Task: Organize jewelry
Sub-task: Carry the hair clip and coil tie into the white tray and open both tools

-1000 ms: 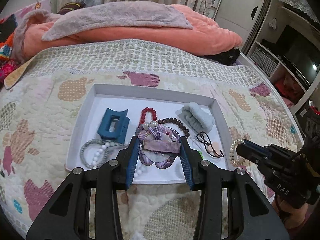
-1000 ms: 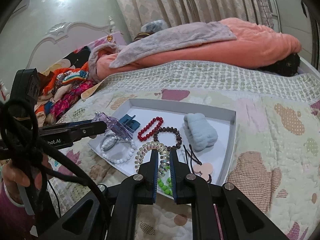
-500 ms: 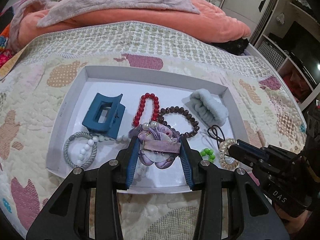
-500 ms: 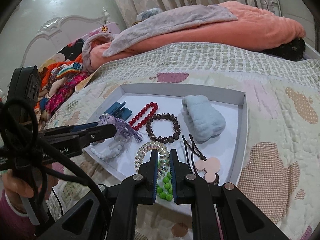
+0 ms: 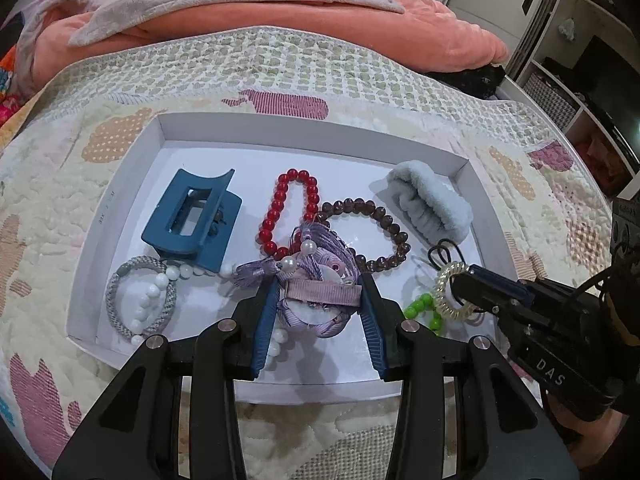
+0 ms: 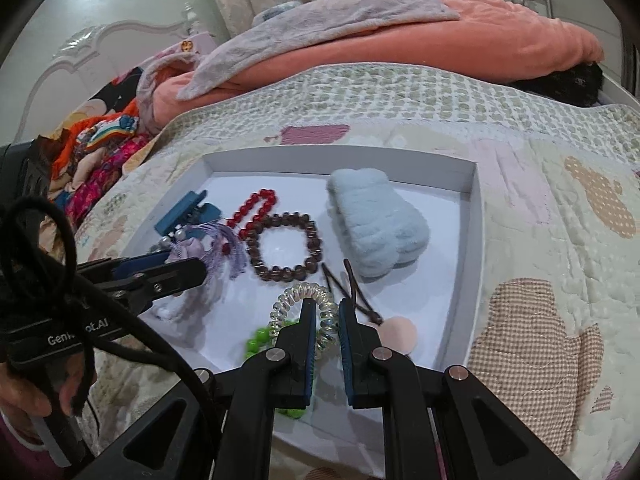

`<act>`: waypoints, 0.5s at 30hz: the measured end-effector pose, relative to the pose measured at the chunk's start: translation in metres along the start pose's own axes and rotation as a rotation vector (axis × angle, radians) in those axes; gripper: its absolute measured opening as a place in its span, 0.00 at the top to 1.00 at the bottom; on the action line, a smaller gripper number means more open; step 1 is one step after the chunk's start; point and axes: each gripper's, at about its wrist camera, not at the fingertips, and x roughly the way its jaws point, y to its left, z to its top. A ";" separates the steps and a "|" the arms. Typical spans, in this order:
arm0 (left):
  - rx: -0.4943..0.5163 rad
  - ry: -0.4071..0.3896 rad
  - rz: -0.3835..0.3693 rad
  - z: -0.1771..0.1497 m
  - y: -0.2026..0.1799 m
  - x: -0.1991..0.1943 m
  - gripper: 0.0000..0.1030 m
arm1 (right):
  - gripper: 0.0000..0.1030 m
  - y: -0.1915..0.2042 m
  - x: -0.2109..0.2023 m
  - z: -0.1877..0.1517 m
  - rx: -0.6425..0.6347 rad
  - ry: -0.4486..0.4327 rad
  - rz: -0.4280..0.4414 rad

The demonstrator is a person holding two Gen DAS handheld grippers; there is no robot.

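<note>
Bedding comes first: a quilted bed [image 5: 360, 80] with a heaped orange blanket [image 5: 420, 32] along its far side, and on the quilt a shallow white tray [image 5: 132, 168] holding the jewelry. Inside the tray, a pale blue fluffy scrunchie [image 5: 430, 204] lies at the far right corner and a blue claw clip [image 5: 192, 218] at the left, with a red bead bracelet [image 5: 290, 210] and a brown bead bracelet [image 5: 370, 236] touching between them. Nearer the front edge sit a grey hair tie [image 5: 140, 298] crossed by white beads, a black hair tie [image 5: 446, 254], and green beads [image 5: 424, 310]. The left gripper [image 5: 318, 300] clamps a purple ribbon bow [image 5: 316, 280] with pearls, held over the tray's middle. The right gripper [image 6: 324, 312] pinches a clear spiral hair tie [image 6: 304, 300], its fingers nearly together, over the tray's front right part.
</note>
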 end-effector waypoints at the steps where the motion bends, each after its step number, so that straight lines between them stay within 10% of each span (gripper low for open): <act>1: -0.002 0.003 -0.002 -0.001 0.000 0.002 0.62 | 0.90 -0.002 0.001 0.000 0.001 -0.001 -0.009; 15: 0.014 0.035 -0.013 -0.007 -0.013 0.017 0.62 | 0.90 -0.006 0.005 -0.003 -0.005 0.013 -0.061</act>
